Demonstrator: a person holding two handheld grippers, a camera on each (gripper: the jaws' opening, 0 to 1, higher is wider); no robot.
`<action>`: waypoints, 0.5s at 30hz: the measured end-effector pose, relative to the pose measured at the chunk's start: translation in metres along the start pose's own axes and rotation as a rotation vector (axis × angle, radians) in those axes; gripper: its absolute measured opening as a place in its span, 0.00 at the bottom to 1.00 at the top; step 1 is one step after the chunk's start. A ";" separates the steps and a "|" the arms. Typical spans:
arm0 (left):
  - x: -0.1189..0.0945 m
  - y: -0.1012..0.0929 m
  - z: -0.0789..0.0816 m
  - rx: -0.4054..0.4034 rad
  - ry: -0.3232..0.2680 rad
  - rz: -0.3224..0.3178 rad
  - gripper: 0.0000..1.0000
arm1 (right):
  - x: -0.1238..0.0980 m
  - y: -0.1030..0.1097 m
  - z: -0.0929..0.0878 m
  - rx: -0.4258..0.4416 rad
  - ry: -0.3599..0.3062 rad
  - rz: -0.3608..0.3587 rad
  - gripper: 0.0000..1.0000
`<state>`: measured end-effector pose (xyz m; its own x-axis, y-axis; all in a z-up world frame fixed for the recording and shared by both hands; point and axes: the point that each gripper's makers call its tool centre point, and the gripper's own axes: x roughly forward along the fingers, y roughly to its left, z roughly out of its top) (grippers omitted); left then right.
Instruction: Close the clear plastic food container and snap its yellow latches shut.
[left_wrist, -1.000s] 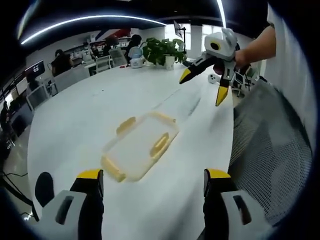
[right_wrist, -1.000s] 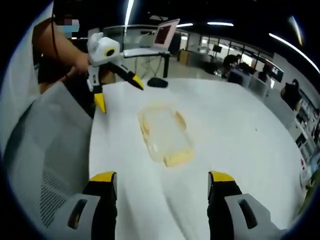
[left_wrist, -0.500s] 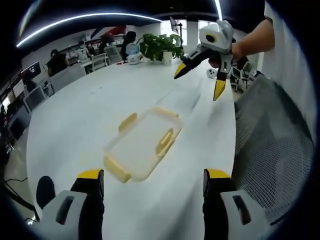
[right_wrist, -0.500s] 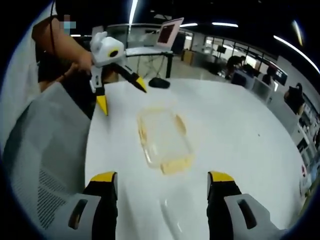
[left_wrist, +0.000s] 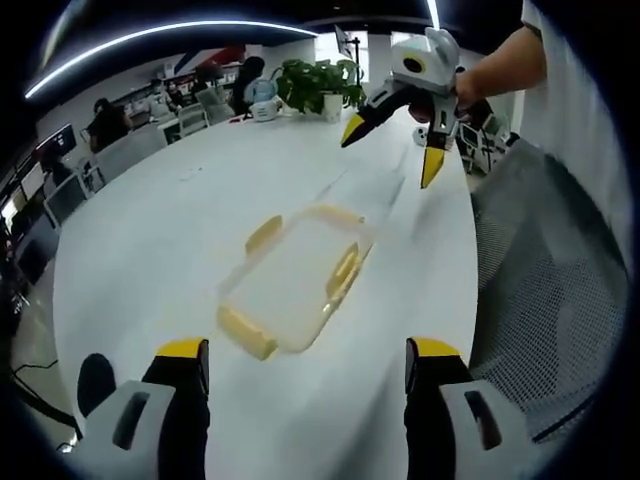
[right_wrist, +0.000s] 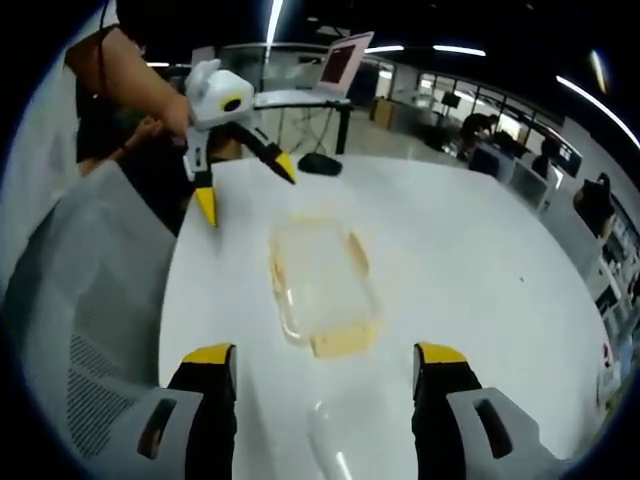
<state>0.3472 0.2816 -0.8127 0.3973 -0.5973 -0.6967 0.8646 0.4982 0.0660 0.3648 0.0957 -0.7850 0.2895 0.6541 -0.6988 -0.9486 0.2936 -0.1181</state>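
The container (left_wrist: 300, 280) lies mid-table, at twelve o'clock of both grippers. The left gripper (left_wrist: 305, 365) and right gripper (right_wrist: 325, 365) gape, empty. Pressing one latch (left_wrist: 345, 272) alone could skid the box sideways.

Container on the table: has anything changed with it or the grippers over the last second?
Both views have shifted a little, so the hands moved. The clear container lies where it was on the white table, its yellow latches untouched. The left gripper and right gripper both stay open, hovering above the table, holding nothing.
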 end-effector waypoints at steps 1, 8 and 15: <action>0.000 0.000 0.000 0.001 0.001 -0.002 0.81 | 0.001 -0.001 0.000 -0.004 0.002 0.002 0.72; 0.001 0.008 -0.001 0.023 0.015 -0.008 0.81 | 0.008 -0.002 0.003 -0.022 0.015 0.019 0.71; 0.002 0.012 -0.003 0.044 0.032 -0.017 0.80 | 0.016 -0.003 0.001 -0.044 0.033 0.035 0.71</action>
<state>0.3577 0.2879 -0.8154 0.3730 -0.5850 -0.7202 0.8842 0.4593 0.0850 0.3722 0.1060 -0.7945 0.2522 0.6403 -0.7256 -0.9630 0.2398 -0.1232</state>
